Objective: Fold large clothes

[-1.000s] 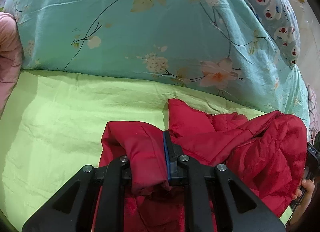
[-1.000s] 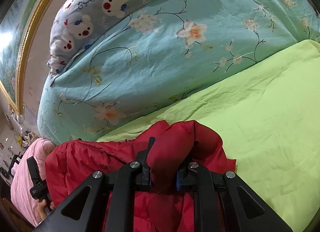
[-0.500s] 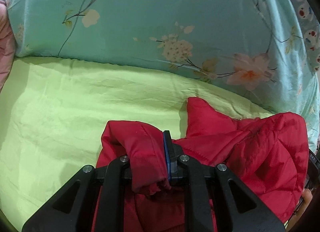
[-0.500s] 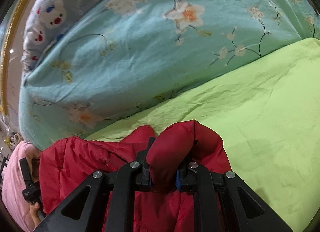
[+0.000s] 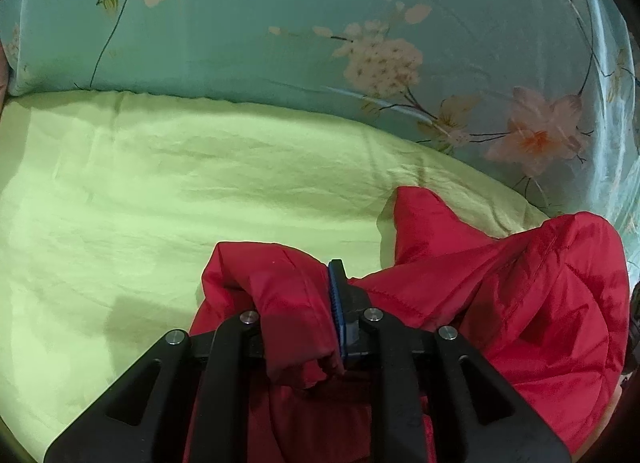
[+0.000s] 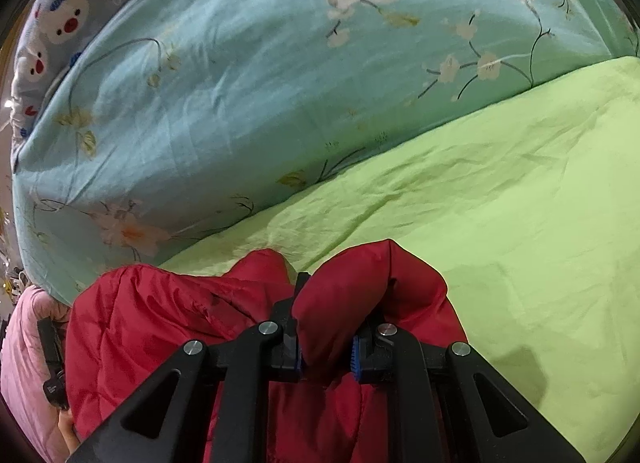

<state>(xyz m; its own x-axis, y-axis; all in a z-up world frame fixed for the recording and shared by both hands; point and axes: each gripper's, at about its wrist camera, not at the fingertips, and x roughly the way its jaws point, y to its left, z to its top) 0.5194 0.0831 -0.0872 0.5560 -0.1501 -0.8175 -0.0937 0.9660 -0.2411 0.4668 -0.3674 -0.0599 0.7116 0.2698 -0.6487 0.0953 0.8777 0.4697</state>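
A red padded jacket (image 5: pixel 520 295) hangs between both grippers, low over the light green bed sheet (image 5: pixel 160 203). My left gripper (image 5: pixel 296 303) has a fold of its fabric between its fingers; the blue pad presses on the fold while the jaws are starting to open. The left finger is hidden under the cloth. In the right wrist view, the red jacket (image 6: pixel 160 323) bulges up through my right gripper (image 6: pixel 332 327), which is shut on a thick fold. A pointed part of the jacket rests on the sheet ahead.
A bulky teal floral quilt (image 5: pixel 280 23) lies along the far side of the green sheet (image 6: pixel 520 203). A grey pillow with bear prints (image 6: pixel 60 15) sits behind the quilt (image 6: pixel 240 103). Pink fabric (image 6: pixel 24 363) lies at the left edge.
Both grippers have come down and forward toward the quilt, carrying the red jacket with them. The jacket now sits lower over the sheet. Both grips look the same.
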